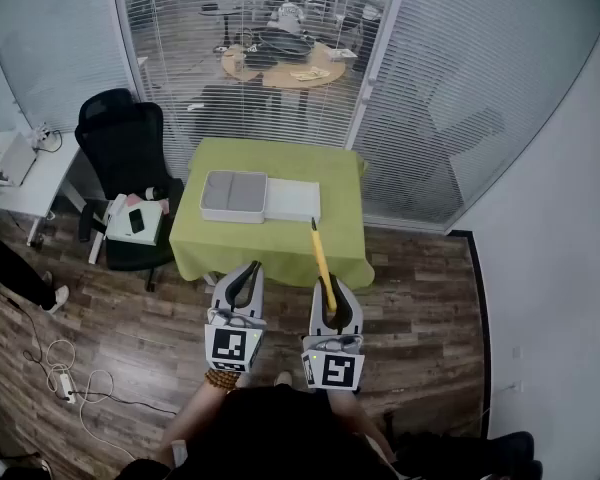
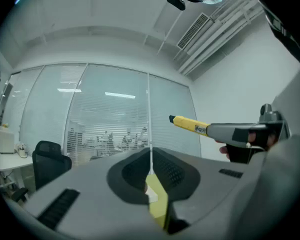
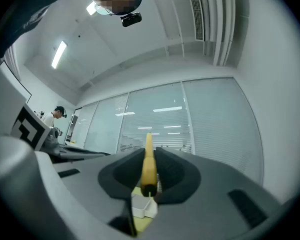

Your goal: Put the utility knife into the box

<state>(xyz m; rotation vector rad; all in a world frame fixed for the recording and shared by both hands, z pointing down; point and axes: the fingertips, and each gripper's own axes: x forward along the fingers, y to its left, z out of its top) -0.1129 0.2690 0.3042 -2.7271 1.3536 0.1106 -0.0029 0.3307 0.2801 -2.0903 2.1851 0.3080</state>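
Observation:
The box lies open on the green-clothed table: a grey half beside a white half. I stand in front of the table with both grippers held up. My right gripper is shut on the yellow utility knife, which sticks out forward toward the table's front edge. In the right gripper view the knife runs upright between the jaws, with the white box below. My left gripper is shut and empty; its view shows the knife off to the right.
A black office chair with small items on its seat stands left of the table, beside a white desk. A glass wall with blinds runs behind the table. Cables lie on the wooden floor at lower left.

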